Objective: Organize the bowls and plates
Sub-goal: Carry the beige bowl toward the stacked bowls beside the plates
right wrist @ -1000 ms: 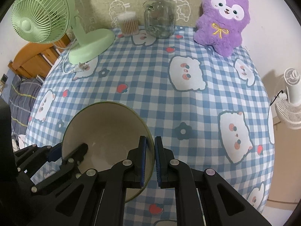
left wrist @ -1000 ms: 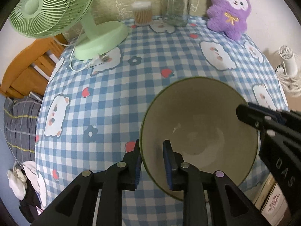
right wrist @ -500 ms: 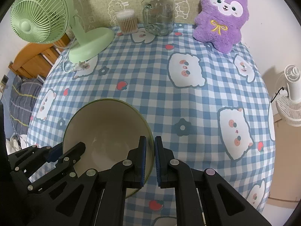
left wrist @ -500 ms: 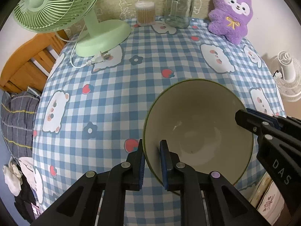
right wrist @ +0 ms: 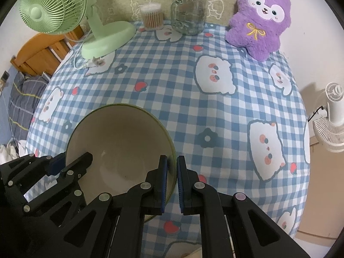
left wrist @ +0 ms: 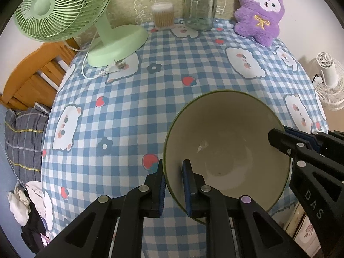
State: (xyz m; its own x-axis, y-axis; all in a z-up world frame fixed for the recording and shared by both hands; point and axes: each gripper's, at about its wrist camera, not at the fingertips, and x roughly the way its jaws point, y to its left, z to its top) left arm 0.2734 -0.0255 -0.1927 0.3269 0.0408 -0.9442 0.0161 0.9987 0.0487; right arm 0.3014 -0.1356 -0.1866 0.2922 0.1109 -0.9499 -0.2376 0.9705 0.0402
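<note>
Blue-and-white checked cloth with bear prints (left wrist: 133, 99) covers the table, its middle bare, its far edge lined with a green desk fan (left wrist: 64, 8), glass jar (left wrist: 201, 5) and purple plush (left wrist: 261, 10). Near the front edge, the cream, green-rimmed ceramic bowl (left wrist: 225, 142) hangs between two grips. The left gripper (left wrist: 173, 185) pinches its left rim wall; the right gripper (right wrist: 172, 182) is clamped on the opposite rim, apparently sharing the load for carrying.

The middle of the tablecloth (right wrist: 172, 99) is open; the fan (right wrist: 64, 15), jar (right wrist: 189, 10) and purple toy (right wrist: 260, 23) block its far edge.
</note>
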